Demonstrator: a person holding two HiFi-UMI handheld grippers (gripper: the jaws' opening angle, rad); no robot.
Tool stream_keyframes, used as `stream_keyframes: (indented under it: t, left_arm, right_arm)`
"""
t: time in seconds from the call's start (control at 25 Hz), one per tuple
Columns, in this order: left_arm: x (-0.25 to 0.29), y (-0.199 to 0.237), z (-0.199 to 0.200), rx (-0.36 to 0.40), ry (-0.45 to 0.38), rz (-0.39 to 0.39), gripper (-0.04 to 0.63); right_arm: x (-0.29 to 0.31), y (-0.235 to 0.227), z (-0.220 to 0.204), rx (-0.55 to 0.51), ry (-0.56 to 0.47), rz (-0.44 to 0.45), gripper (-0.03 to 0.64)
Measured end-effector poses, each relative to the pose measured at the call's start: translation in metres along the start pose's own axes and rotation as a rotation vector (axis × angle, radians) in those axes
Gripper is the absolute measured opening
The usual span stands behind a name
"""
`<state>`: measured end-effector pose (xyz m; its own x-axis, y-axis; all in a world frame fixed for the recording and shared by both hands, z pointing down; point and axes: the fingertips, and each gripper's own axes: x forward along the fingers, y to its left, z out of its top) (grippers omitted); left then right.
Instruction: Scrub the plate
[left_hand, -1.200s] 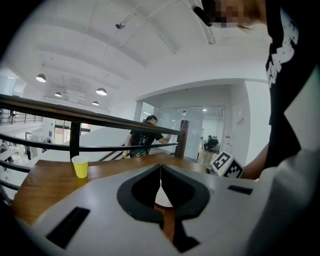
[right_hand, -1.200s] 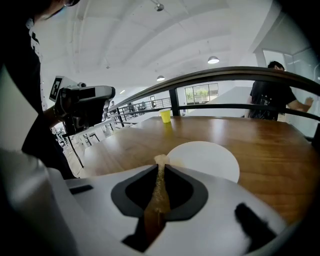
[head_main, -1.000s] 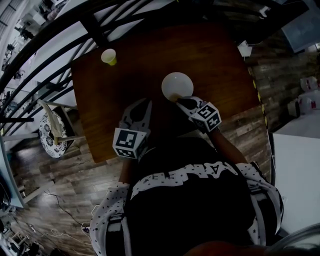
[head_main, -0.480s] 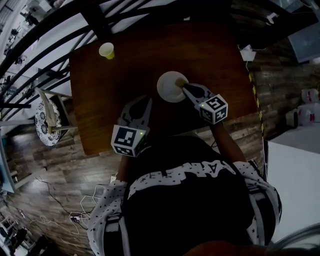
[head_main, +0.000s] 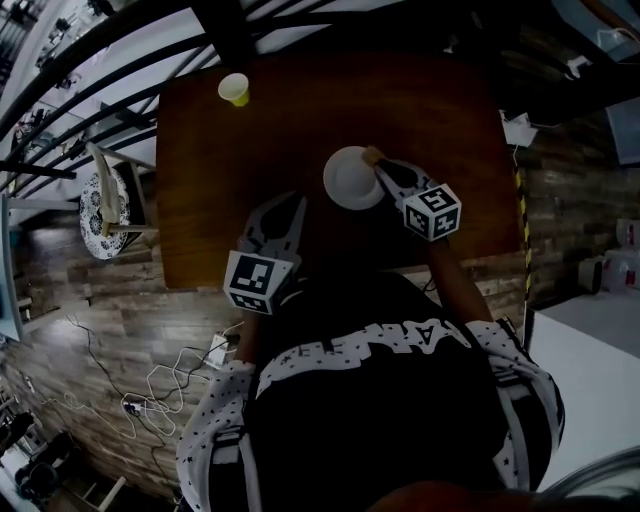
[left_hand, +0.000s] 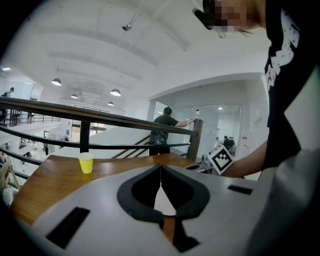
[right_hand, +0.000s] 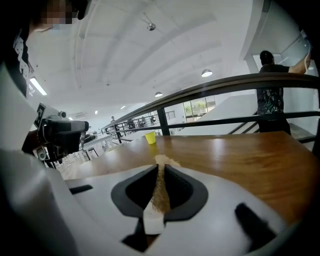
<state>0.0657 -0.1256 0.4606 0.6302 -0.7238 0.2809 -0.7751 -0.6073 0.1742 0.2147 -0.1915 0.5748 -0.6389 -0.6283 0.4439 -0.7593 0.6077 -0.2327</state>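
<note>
One tan sponge (right_hand: 161, 192) clamped in right gripper (head_main: 378, 166), at rim of white plate (head_main: 348, 182), left gripper (left_hand: 160, 168) closed, empty

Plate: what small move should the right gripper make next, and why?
Probably sweep the right gripper left across the plate. Its jaws are shut on a brown pad at the plate's right rim, so most of the surface lies to its left.

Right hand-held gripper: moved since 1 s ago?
Yes. The right hand-held gripper, shut on a scrub pad, went from the plate's near rim to its far right rim.
</note>
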Motion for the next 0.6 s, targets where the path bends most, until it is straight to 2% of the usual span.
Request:
stream_keyframes:
  t: [0.6]
  left_arm:
    - [-0.012,0.010,0.005,-0.007,-0.004,0.161,0.014]
  right_arm:
    - [0.036,-0.022,-0.007,-0.047,0.077,0.054,0.049]
